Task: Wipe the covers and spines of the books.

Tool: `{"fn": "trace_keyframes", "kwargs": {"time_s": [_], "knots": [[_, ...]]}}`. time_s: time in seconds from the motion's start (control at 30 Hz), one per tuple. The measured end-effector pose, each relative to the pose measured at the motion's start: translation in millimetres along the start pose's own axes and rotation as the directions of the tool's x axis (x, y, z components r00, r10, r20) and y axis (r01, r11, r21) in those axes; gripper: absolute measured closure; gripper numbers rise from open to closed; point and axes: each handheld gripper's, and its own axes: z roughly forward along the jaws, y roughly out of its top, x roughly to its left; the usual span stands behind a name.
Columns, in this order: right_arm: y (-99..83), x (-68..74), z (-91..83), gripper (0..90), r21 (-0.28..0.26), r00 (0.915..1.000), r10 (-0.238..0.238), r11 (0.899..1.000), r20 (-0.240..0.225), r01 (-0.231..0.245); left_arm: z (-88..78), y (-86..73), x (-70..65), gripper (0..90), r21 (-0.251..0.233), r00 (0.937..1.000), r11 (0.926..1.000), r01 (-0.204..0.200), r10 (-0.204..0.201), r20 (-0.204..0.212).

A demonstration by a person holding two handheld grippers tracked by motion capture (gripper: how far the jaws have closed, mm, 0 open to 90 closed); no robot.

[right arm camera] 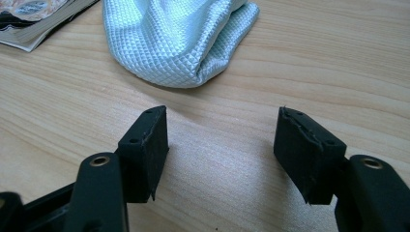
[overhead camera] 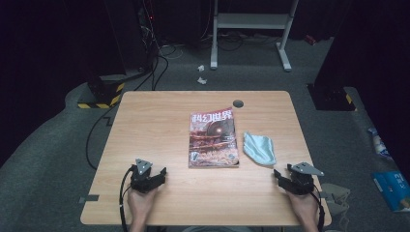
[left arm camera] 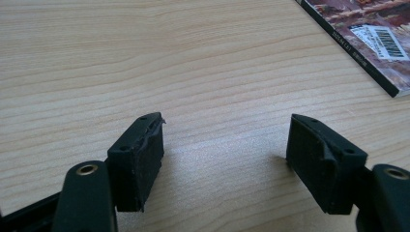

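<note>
1. The left tool (overhead camera: 155,177) rests on the wooden surface (overhead camera: 145,125) near its front edge, held in the person's left hand (overhead camera: 141,203). Its jaws stand wide apart with bare wood between them, gripping nothing; in the left gripper view (left arm camera: 225,145) its black pads (left arm camera: 140,154) sit low over the grain.

2. To the right of that tool lies a magazine (overhead camera: 213,138), flat and face up near the middle of the surface, its cover reddish-brown with large white characters across the top. The left gripper view catches its near corner (left arm camera: 372,38), with a barcode label, up and to the right, well apart from the jaws.

3. Just beside the magazine's right edge lies a pale blue-green cloth (overhead camera: 259,148), folded loosely into a rounded wedge. Whether it touches the magazine I cannot tell.

4. The right tool (overhead camera: 282,178) sits at the front right of the surface in the right hand (overhead camera: 304,205), pointing toward the cloth. Its jaws are spread wide and empty. In the right gripper view (right arm camera: 222,140) the quilted weave of the cloth (right arm camera: 174,38) lies near, ahead of the jaw tips and apart from them.
</note>
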Motion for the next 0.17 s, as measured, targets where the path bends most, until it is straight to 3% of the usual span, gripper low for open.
{"fn": "trace_keyframes", "kwargs": {"time_s": [0.17], "knots": [[0.1,-0.2,0.0,36.8,0.0,1.0,-0.002,1.0,0.0,0.002,0.0,0.0,0.8,29.3,-0.003,1.0,1.0,0.005,-0.005,0.004]]}}
